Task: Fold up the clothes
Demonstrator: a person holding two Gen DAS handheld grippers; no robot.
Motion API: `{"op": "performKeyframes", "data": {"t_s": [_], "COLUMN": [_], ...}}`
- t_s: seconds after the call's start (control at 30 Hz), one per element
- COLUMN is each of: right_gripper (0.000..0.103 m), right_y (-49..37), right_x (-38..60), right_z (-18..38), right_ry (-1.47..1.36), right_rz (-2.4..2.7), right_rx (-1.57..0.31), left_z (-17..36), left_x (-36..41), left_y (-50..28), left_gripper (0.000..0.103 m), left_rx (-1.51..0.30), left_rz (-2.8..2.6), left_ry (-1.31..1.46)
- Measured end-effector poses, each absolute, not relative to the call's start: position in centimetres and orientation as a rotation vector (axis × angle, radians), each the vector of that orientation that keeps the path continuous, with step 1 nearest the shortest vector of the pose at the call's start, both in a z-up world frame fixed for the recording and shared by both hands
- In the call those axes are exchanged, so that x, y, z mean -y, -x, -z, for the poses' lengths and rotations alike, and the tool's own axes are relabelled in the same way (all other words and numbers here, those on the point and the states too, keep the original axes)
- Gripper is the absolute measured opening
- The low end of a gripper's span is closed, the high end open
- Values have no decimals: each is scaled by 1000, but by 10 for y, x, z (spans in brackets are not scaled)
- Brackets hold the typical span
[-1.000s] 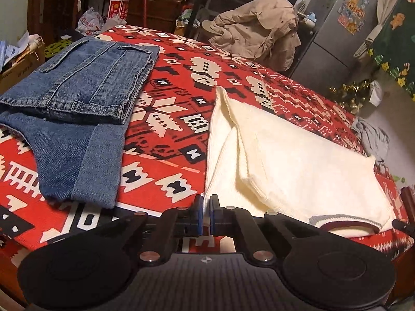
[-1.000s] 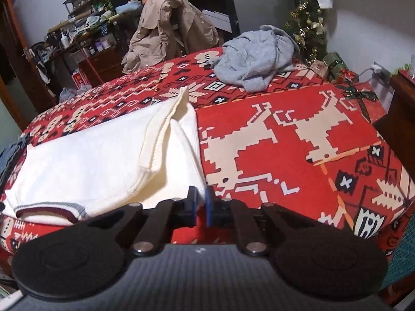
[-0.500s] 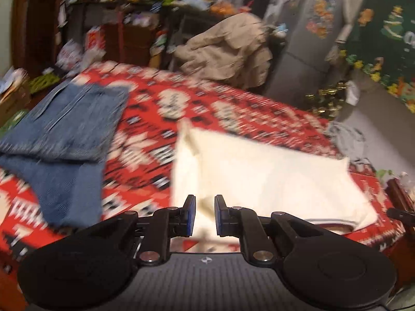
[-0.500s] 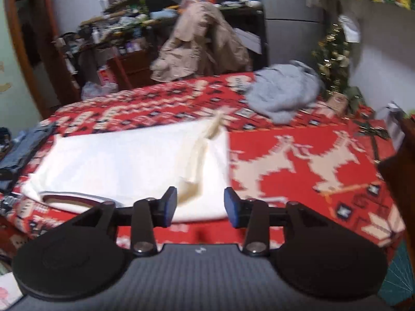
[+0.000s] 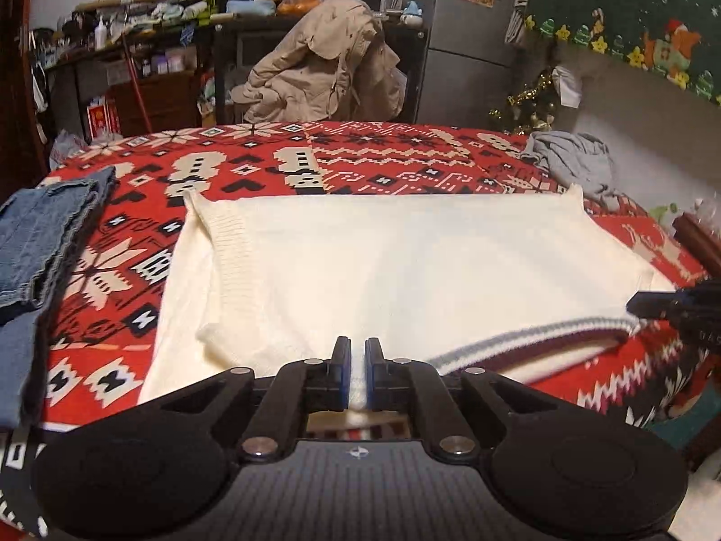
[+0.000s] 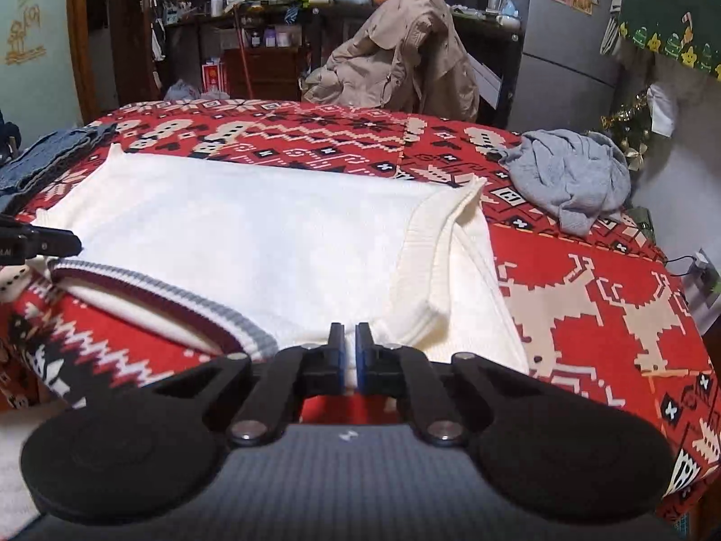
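Where the near edge of the cream sweater (image 5: 405,261) hangs toward the cameras, both grippers have pinched it. The left gripper (image 5: 357,372) has its jaws drawn almost together, with a thin fold of cream knit caught between the blue pads, just left of the striped neckband (image 5: 531,338). The right gripper (image 6: 350,358) is likewise nearly closed on the knit, just right of that same neckband (image 6: 180,300), whose grey and maroon stripes curve along the sweater's front edge. Each gripper's tip shows at the margin of the other's view.

The sweater lies flat on the red patterned blanket (image 5: 360,158), its sleeves folded inward: one ribbed cuff and sleeve lie over the body on the left side (image 5: 225,243), and the other sleeve is folded in on the right side (image 6: 432,266). The body spreads wide across the middle of the blanket.

To the left of the sweater, apart from it, sits the folded denim garment (image 5: 40,234). Farther back on the right, a crumpled grey garment (image 6: 572,176) rests on the blanket. Beyond the blanket's far edge a tan jacket (image 5: 324,63) is draped over a chair, with cluttered shelves (image 5: 148,13) and a grey refrigerator (image 5: 468,27) behind.
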State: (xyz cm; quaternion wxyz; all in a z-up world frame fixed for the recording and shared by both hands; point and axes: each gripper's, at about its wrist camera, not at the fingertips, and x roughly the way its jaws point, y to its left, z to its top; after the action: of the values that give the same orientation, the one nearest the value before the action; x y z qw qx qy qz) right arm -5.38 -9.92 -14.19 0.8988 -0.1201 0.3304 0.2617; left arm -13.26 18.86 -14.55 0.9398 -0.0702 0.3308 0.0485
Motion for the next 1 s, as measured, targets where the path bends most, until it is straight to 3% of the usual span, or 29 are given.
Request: {"op": "performKeyframes", "data": {"t_s": [0.53,0.63,0.77,1.0], "right_gripper": [12,13,21,24], "right_y": [51,49,48,48], "right_x": [110,97,93,113], "right_z": [120,120,123,130], "right_ry": [136,145,134,101], "right_rz": [-573,-590,-587,-553], "right_rx": [-660,-663,-676,-715], "left_z": [131,140,147,149], "left_x": [-228,-229,-235,-252], "left_y": [143,133,140,174], "left_gripper": [8,8,8,8], "left_rx": [-585,-652,-660,-647], "left_rz": [-152,-203,-240,-306], "left_ry": [296,282,285,361]}}
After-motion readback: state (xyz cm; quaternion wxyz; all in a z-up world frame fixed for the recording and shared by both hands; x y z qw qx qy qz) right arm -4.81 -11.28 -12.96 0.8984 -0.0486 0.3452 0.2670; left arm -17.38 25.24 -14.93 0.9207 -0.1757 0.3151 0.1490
